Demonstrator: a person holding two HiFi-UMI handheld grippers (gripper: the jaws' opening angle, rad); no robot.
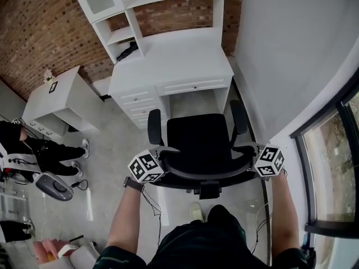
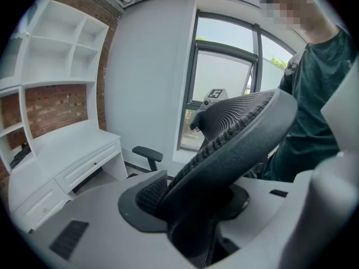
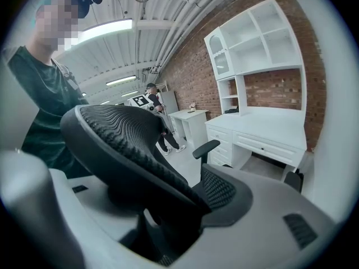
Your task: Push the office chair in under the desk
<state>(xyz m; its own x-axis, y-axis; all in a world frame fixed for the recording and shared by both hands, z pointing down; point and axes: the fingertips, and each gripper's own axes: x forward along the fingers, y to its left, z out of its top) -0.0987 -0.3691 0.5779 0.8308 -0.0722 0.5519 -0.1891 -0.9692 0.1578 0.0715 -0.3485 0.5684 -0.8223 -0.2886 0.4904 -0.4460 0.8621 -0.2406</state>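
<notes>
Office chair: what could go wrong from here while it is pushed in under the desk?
1. The armrests look about as wide as the opening under the desk; they may strike the drawer front.
2. The left gripper and right gripper clamp only the curved backrest rim; one may slip, and the office chair could swivel off line.

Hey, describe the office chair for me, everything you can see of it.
The office chair is black, with a padded-looking seat, two armrests and a curved backrest of ribbed mesh in a smooth frame. It stands upright on the grey floor facing the white desk, its seat just short of the knee opening, not yet under. The left gripper and right gripper each have their fingers clamped on a side edge of the backrest.
</notes>
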